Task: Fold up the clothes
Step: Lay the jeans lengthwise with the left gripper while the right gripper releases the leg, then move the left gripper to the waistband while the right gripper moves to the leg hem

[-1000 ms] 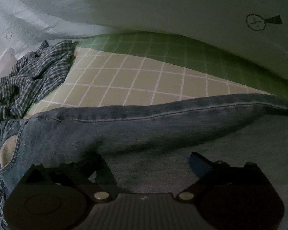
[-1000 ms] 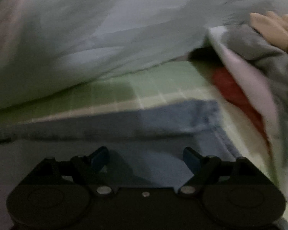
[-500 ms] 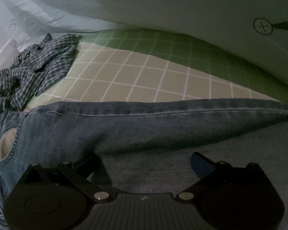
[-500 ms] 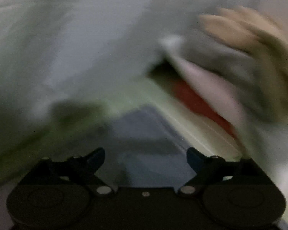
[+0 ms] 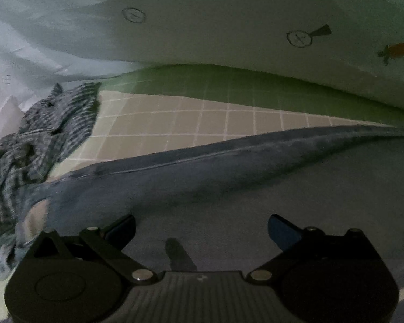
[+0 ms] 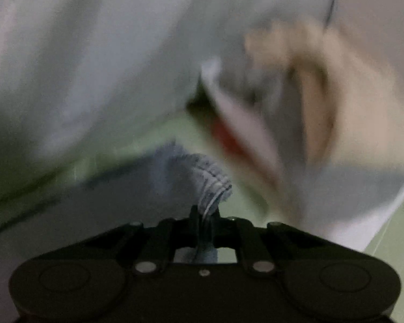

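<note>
Blue jeans (image 5: 175, 177) lie across a green and beige checked sheet (image 5: 202, 115), waist end at the left, leg running right. My left gripper (image 5: 202, 226) is open and hovers just over the denim near the waist. In the blurred right wrist view my right gripper (image 6: 204, 212) is shut on the bunched hem of the jeans leg (image 6: 212, 180), which rises from between the jaws.
A crumpled blue plaid shirt (image 5: 40, 137) lies at the left beside the jeans. A white quilt with carrot prints (image 5: 229, 21) walls off the back. In the right wrist view a pile of grey, white and red clothes (image 6: 242, 123) lies at the right.
My right gripper went from open above the leg end to shut on the hem, swinging right. The left gripper stayed open and shifted slightly over the jeans.
</note>
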